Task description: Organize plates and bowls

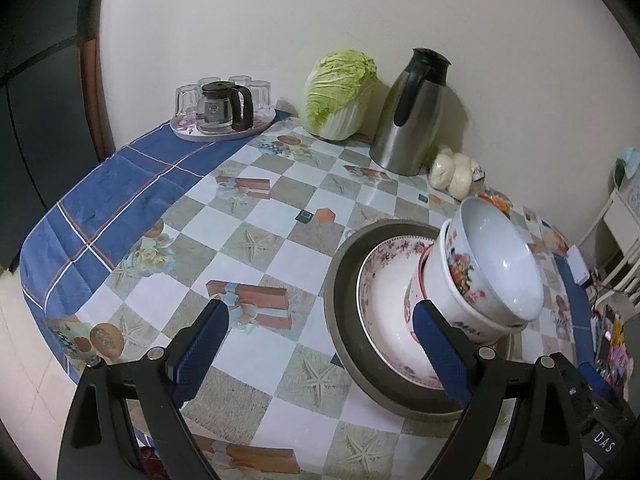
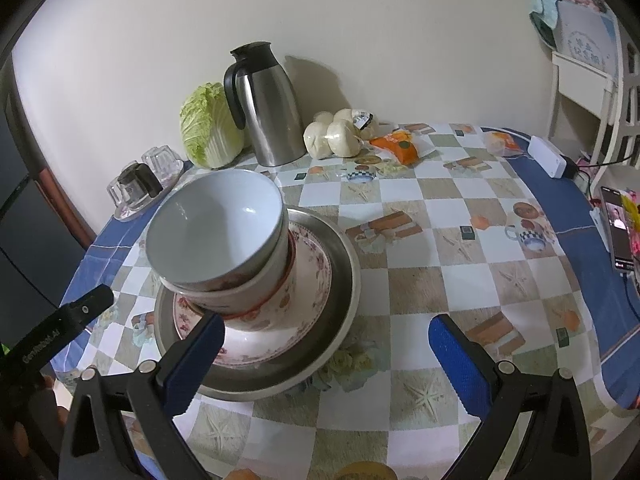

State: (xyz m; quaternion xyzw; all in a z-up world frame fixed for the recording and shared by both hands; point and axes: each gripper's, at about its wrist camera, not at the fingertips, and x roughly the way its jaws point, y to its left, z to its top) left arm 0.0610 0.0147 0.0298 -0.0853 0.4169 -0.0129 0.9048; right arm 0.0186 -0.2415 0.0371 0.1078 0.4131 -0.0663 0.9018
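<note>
Bowls (image 2: pixel 218 236) sit nested and tilted on a flowered plate (image 2: pixel 308 280), which rests in a grey metal dish (image 2: pixel 344 264) left of centre in the right wrist view; the left wrist view puts the same stack at lower right. Only the right view shows a phone (image 2: pixel 616 232) at the right edge, a white box (image 2: pixel 548 156) and orange packets (image 2: pixel 400 146) beyond it. Only the left view shows clearly the tray (image 1: pixel 224 130) with upturned glasses (image 1: pixel 188 98) and a glass pot (image 1: pixel 224 106), upper left. How many bowls are nested is hard to tell. The left gripper (image 1: pixel 320 350) is spread wide and empty, its right finger crossing the dish. The right gripper (image 2: pixel 326 354) is also wide and empty. The worktop (image 1: pixel 256 216) wears a checked cloth with blue edges, against a pale wall, with a cabbage (image 1: pixel 340 92), a steel jug (image 1: pixel 412 112) and buns (image 1: pixel 452 172) at the back.
</note>
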